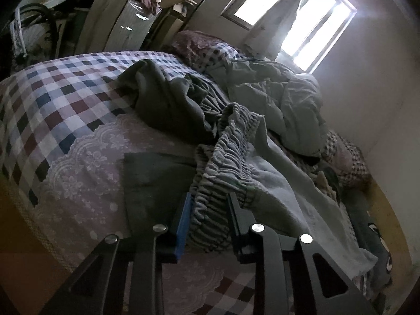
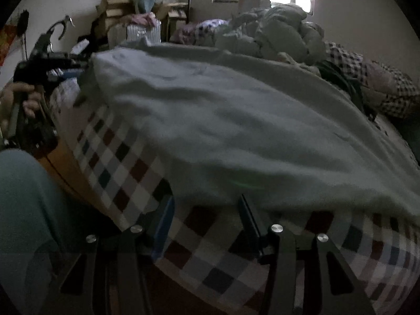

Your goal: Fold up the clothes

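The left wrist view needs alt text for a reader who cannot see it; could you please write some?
The left gripper has its jaws closed on the gathered elastic waistband of a pale grey garment, lifted over a bed with a checked bedspread. A dark garment and a rumpled duvet lie behind, under a bright window.

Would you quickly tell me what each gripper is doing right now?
Left gripper: shut on the ribbed waistband.
Right gripper: open, at the garment's hem.

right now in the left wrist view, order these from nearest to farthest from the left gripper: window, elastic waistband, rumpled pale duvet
1. elastic waistband, between the left gripper jaws
2. rumpled pale duvet, further up the bed, right of centre
3. window, on the far wall, upper right
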Tool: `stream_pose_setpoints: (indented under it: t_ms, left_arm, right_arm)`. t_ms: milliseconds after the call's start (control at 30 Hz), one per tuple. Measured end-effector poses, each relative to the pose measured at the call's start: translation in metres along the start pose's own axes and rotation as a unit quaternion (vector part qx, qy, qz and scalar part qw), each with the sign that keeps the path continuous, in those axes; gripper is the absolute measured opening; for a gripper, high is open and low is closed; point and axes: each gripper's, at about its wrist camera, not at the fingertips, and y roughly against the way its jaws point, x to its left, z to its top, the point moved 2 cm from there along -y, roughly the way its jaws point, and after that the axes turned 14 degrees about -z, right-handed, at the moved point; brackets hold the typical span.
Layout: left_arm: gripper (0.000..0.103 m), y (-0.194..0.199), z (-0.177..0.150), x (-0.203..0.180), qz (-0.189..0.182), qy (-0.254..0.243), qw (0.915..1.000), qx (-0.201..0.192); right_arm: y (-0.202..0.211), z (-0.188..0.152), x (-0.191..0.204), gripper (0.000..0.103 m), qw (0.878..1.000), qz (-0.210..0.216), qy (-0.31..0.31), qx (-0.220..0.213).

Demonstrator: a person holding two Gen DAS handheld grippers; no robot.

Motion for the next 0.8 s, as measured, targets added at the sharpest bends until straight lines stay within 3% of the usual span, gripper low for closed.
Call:
stream_pose_setpoints:
  t_ms: [233, 567, 800]
  left_arm:
    - [0.029, 0.000, 0.001, 0.000, -0.002, 0.001, 1.0000, 0.002]
    - [0.029, 0.004, 0.007, -0.005, -0.014, -0.006, 0.9999, 0.004]
    - [0.032, -0.002, 0.005, -0.027, -0.040, -0.041, 0.9980, 0.028]
  right_arm:
    - [-0.008, -0.009, 0.003, 0.054, 1.000, -0.007, -0.002, 0.022]
    - [-0.005, 0.020, -0.012, 0.054, 0.998, -0.015, -0.046, -0.037]
    - [-0.007, 0.026, 0.012, 0.057, 0.998, -0.001, -0.016, -0.053]
